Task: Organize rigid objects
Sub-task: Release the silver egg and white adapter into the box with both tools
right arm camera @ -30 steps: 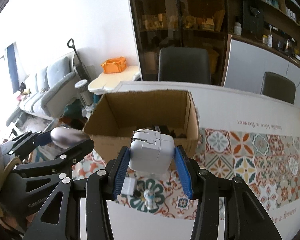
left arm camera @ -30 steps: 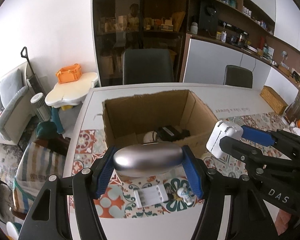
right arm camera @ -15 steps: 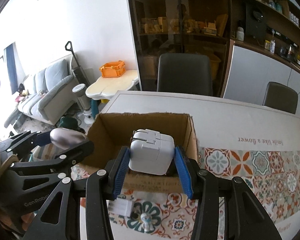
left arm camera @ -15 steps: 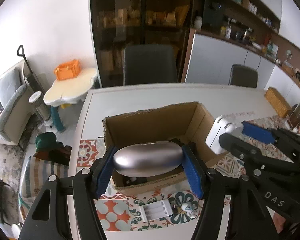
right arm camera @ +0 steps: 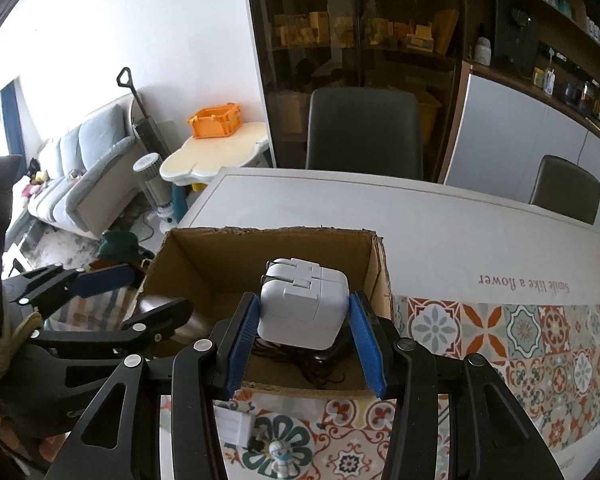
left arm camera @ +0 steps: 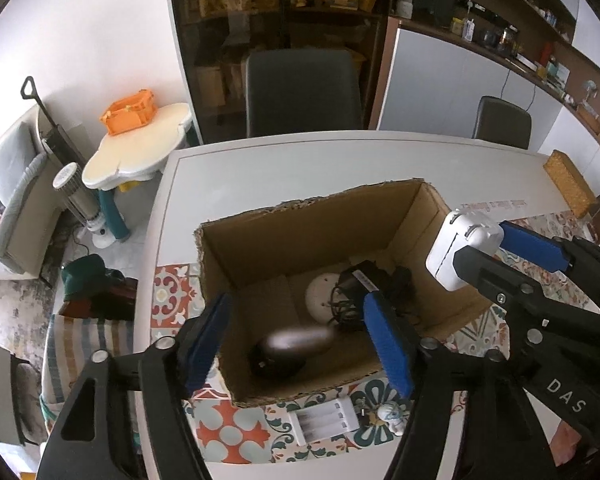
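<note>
Silver case drops into the cardboard box

Silver case (left arm camera: 296,340), blurred, is inside the cardboard box (left arm camera: 312,220) near its front wall, between but clear of the blue pads of the left gripper (left arm camera: 300,344). That gripper tilts steeply down over the box's near edge, its jaws opening. Beside it, at the box's right wall, the right gripper (right arm camera: 304,340) also angles down, partly closed, its pads clamping a white charger (right arm camera: 302,308). Deeper in the box lie a white disc (left arm camera: 320,294) and a black adapter (left arm camera: 360,280). The box stands on the bench (left arm camera: 260,168).

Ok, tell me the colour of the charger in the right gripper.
White. The charger shows best in the right wrist view, between the blue pads.
</note>
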{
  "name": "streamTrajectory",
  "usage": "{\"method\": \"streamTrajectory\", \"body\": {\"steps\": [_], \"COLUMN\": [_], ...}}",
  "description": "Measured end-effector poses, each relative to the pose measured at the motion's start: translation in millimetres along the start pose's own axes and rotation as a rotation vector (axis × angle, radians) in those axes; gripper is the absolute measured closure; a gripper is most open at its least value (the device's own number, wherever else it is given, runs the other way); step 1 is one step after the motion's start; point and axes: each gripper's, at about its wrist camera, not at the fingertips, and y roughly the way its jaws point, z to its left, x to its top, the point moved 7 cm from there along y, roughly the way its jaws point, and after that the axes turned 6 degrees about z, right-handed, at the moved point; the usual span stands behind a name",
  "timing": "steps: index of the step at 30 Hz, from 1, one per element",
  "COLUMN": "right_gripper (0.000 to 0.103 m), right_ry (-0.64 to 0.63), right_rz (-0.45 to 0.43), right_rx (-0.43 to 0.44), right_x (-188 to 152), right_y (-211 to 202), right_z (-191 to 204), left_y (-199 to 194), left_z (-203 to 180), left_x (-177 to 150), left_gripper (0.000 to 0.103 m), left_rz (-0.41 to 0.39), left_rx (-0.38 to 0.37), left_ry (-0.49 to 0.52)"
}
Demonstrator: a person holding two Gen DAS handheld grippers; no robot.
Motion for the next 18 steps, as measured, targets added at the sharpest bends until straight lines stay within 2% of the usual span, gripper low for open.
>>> {"method": "streamTrajectory", "body": {"steps": [4,8,11,13,15,18], "right_gripper": [0.056,0.056,0.056,0.049,0.037,0.036], "right_ry": [0.003,-0.005,-0.018,-0.018,-0.013,0.004], "right_rz": [0.014,0.033,0.064,0.076,0.067,0.065], "right_rx": [0.006,0.018,0.026,0.017,-0.015,-0.011], "right_x": [-1.0,0.1,-0.7,-0.4,-0.2,-4.5], "right_y": [3.8,9.8,16.7,19.7,17.6,10.7], "right_z": [2.7,8.8,16.3,18.9,19.5,19.7], "left_y": [-5.4,-13.6,-19.9,-23.7,-27.8,-35.4], "left_z": [11.8,29.9,39.6,44.8,49.3,53.4], "left_x": [-1.2,-5.0,-8.7,-11.4,-15.3,-21.9], "left_gripper": [0.014,0.009,0.008,0.008,0.008,0.007], "left_rz": [-0.021,-0.044,-0.057,-0.063,-0.072,-0.086], "left_rx": [0.059,0.117,0.129,0.129,0.133,0.132], "left_ry": [-0.028,-0.062,-0.083,-0.096,-0.107,-0.120]}}
